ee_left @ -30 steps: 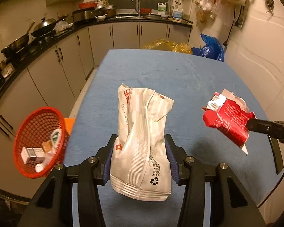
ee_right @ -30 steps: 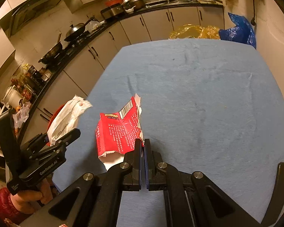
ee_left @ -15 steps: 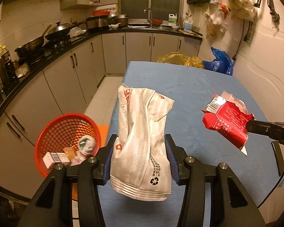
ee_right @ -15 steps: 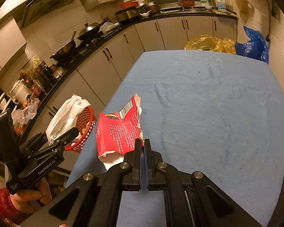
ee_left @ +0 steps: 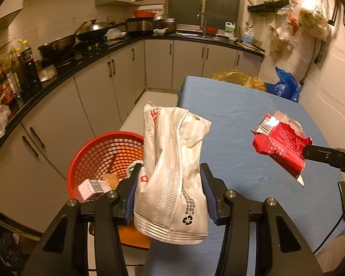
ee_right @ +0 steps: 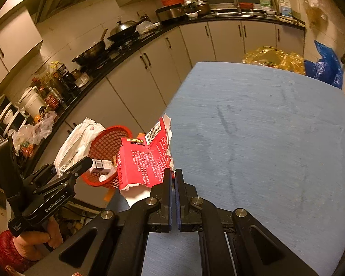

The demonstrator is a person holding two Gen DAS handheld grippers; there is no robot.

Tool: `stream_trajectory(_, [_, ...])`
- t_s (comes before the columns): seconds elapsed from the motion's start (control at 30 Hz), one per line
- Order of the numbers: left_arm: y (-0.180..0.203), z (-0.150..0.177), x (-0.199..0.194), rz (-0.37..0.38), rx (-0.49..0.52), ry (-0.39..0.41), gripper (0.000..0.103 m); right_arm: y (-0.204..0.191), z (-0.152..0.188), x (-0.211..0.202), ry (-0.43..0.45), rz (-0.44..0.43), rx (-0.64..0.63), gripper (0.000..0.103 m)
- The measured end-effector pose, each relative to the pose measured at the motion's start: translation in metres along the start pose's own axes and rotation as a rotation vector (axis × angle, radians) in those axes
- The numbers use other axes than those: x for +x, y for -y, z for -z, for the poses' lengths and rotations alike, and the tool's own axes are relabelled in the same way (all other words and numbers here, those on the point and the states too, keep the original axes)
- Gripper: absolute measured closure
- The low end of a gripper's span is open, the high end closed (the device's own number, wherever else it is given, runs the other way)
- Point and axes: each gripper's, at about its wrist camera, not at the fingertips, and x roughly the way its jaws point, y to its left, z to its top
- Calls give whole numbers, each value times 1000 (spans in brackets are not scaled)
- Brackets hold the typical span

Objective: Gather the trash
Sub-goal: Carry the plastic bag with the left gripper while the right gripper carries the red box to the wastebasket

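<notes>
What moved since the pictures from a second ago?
Both tools swung left, off the blue table toward the red basket, which now sits right behind the white bag. Nothing was dropped: the left tool still holds the bag, the right tool the red wrapper.

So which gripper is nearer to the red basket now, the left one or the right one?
Left. The left gripper, shut on the white bag, is at the red basket, by its rim. The right gripper, shut on the red wrapper, is farther away, at the table edge.

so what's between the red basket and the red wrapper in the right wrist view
Nothing in the right wrist view: the red wrapper overlaps the red basket directly behind it.
</notes>
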Motion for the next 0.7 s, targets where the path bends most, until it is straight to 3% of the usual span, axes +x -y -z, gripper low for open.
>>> stream_trajectory(0.7, [-69,17,-1,-84,-95,-27,56,-67,-25,56,-50,-66,-114,100])
